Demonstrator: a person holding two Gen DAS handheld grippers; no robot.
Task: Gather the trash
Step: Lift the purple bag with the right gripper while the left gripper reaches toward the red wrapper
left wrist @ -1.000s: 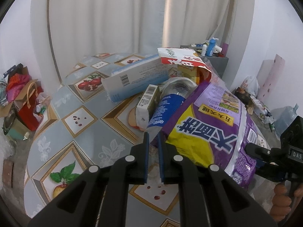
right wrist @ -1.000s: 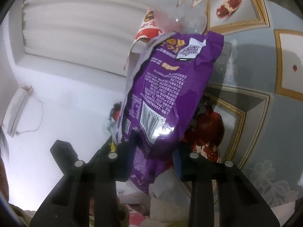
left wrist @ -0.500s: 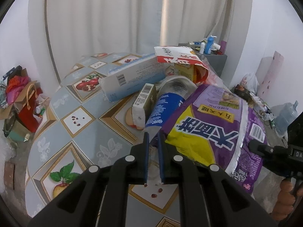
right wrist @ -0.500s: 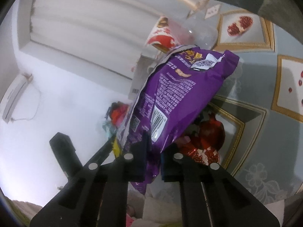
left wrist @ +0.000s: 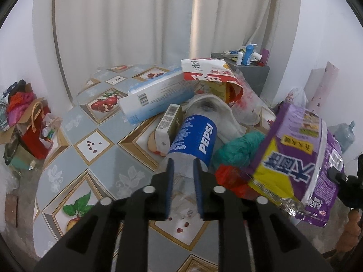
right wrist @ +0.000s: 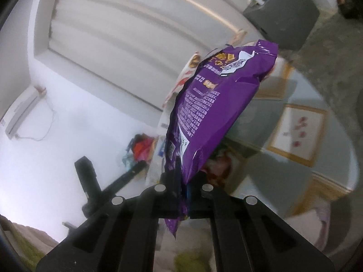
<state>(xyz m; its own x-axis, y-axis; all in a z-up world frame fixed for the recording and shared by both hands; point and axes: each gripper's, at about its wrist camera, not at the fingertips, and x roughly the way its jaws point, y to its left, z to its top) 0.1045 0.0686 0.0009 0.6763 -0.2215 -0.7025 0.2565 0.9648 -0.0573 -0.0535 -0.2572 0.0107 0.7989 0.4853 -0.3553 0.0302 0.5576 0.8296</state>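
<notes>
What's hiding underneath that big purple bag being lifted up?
Under the purple bag show a teal bundle and a red wrapper on the table. Whatever lies farther beneath stays covered.

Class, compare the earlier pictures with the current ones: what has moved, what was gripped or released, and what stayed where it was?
The right gripper closed on the purple bag and lifted it off the pile, uncovering green yarn and a red wrapper. The left gripper jaws are opening around the Pepsi bottle's clear end. The blue-white box, small carton and table stayed put.
</notes>
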